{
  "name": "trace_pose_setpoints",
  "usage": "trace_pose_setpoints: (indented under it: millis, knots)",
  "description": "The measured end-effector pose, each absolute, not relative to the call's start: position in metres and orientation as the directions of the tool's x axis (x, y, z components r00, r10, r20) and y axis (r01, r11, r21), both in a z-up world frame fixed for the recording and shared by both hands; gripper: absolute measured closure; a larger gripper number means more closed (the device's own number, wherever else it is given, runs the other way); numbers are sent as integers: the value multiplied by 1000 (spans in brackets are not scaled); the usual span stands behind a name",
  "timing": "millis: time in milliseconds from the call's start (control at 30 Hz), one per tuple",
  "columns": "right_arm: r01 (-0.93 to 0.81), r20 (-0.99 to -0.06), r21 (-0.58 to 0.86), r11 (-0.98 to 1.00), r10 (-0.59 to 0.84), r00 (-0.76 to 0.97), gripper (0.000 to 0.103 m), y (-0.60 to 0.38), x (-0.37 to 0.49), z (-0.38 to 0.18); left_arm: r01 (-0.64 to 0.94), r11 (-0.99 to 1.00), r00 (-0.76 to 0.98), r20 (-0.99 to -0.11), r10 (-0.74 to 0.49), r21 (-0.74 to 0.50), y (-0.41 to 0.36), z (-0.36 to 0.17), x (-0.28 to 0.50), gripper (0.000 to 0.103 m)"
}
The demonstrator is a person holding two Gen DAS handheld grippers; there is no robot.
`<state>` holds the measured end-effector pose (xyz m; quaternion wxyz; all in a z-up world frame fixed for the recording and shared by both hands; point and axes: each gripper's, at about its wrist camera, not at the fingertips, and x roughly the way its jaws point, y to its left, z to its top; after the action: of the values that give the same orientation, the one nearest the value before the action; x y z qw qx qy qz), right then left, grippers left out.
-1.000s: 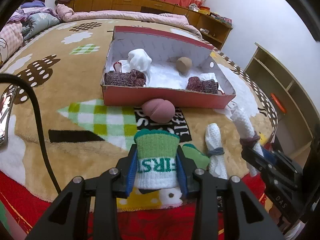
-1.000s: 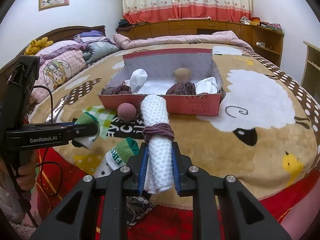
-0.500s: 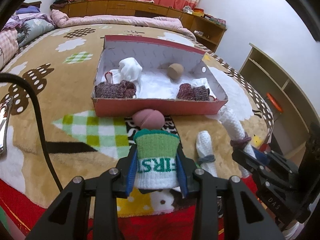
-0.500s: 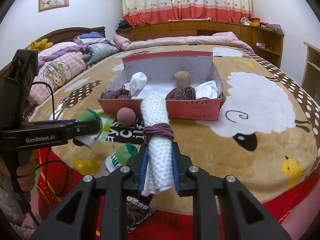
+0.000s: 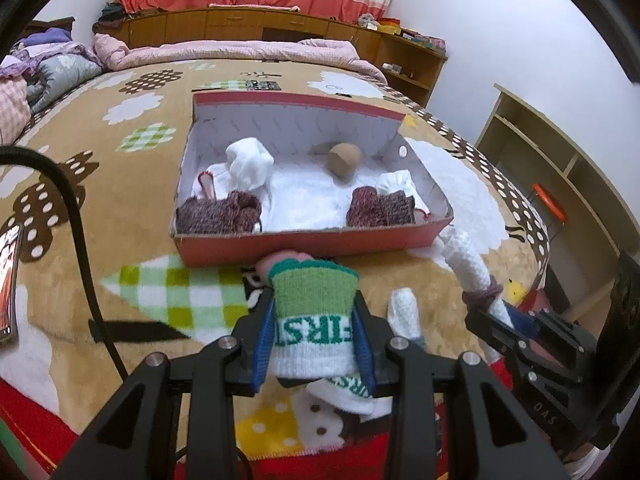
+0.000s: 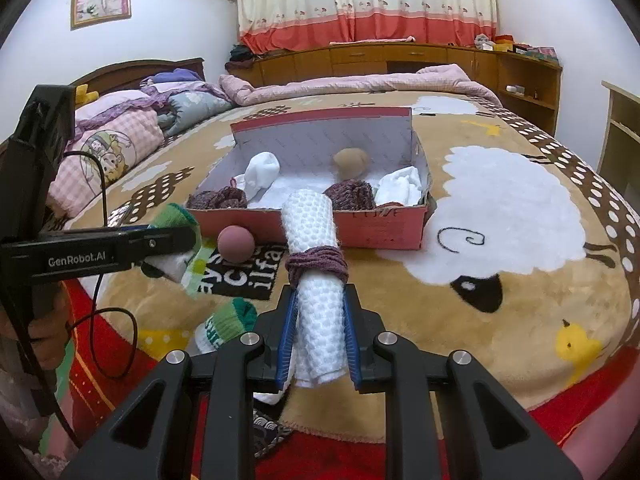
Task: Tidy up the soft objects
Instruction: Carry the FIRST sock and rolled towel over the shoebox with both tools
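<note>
My left gripper (image 5: 314, 344) is shut on a green and white sock (image 5: 314, 312), held above the blanket just in front of the red cardboard box (image 5: 312, 246). My right gripper (image 6: 318, 340) is shut on a rolled white towel (image 6: 316, 264) tied with a purple band. The box holds white cloths, maroon knits and a tan ball (image 5: 345, 159). A pink ball (image 6: 236, 243) lies on the blanket by the box's near wall. A second green and white sock (image 6: 224, 324) and another white roll (image 5: 406, 310) lie on the blanket.
The box (image 6: 376, 232) sits mid-bed on a patterned blanket (image 6: 500, 208). A black cable (image 5: 76, 216) crosses the left side beside a phone (image 5: 8, 284). Pillows and quilts pile at the far left, wooden shelves (image 5: 560, 184) stand to the right.
My left gripper has risen a little and drifted toward the box with the sock; the pink ball is now mostly hidden behind the sock. The right gripper has stayed put.
</note>
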<state>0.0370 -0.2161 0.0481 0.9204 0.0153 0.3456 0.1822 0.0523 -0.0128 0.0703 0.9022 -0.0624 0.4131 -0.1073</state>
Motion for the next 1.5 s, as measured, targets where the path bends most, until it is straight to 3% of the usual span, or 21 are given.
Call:
trace_pose_setpoints:
  millis: [967,1500]
  knots:
    - [-280,-630,169,945,323,706,80,-237,61,45,172,974,675,-703,-223,-144,-33,93,117,66]
    - [-285,-616,148,947,313,723,80,-239,80,57,150,980,662,-723,-200,-134,-45,76,174,66]
